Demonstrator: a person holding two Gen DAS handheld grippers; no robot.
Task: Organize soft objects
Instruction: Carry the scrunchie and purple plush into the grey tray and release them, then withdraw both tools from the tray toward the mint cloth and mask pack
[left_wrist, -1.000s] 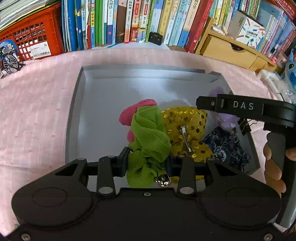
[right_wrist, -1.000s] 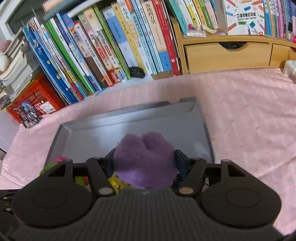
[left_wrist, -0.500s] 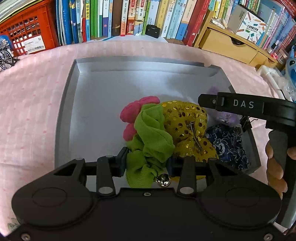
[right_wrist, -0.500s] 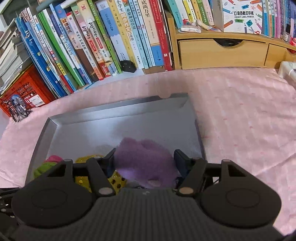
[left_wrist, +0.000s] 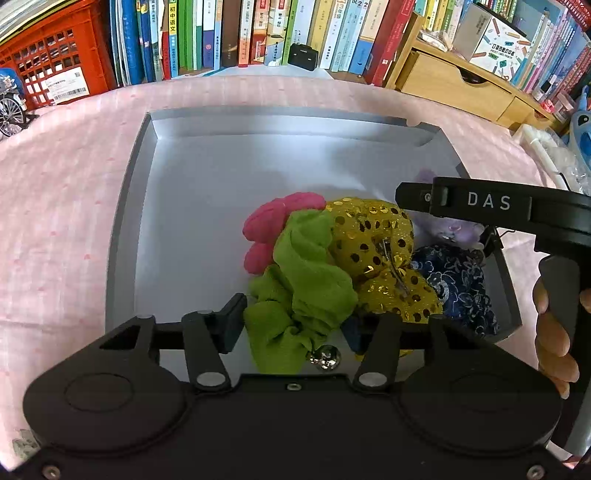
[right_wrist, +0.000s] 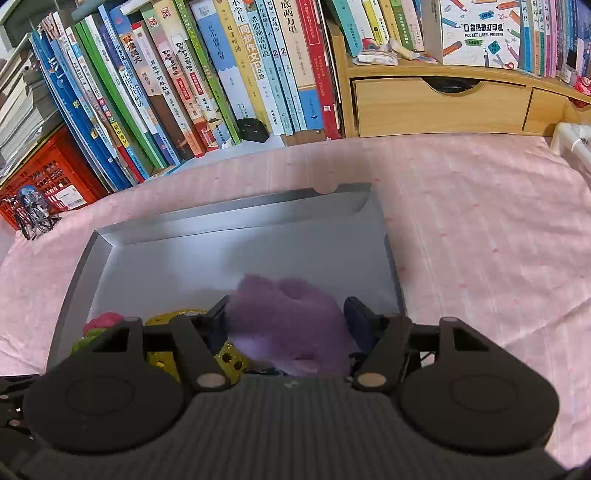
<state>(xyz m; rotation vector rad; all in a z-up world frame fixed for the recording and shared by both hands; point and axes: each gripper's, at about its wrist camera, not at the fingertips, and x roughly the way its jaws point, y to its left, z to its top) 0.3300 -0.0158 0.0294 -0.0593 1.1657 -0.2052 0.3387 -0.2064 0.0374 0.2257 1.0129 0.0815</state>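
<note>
A grey tray (left_wrist: 125, 229) lies on the pink cloth. At its near right lie a pink scrunchie (left_wrist: 269, 225), a gold sequin bow (left_wrist: 373, 236) and a dark blue floral pouch (left_wrist: 458, 284). My left gripper (left_wrist: 293, 325) stands around a green scrunchie (left_wrist: 303, 280) with a small bell; its jaws have spread and the left pad stands just clear of the cloth. My right gripper (right_wrist: 286, 325) holds a purple fluffy scrunchie (right_wrist: 288, 321) low over the tray's (right_wrist: 236, 210) near right part; its jaws look slightly spread. The right gripper also shows in the left wrist view (left_wrist: 436, 206).
A row of upright books (right_wrist: 221, 74) stands behind the tray. A red crate (left_wrist: 48, 62) is at the back left with a small bicycle model (left_wrist: 11, 114). A wooden drawer organizer (right_wrist: 439, 103) is at the back right.
Both grippers have sunk lower into the tray with their scrunchies. The left jaws have spread wider around the green scrunchie. The right jaws have spread a little around the purple one.
</note>
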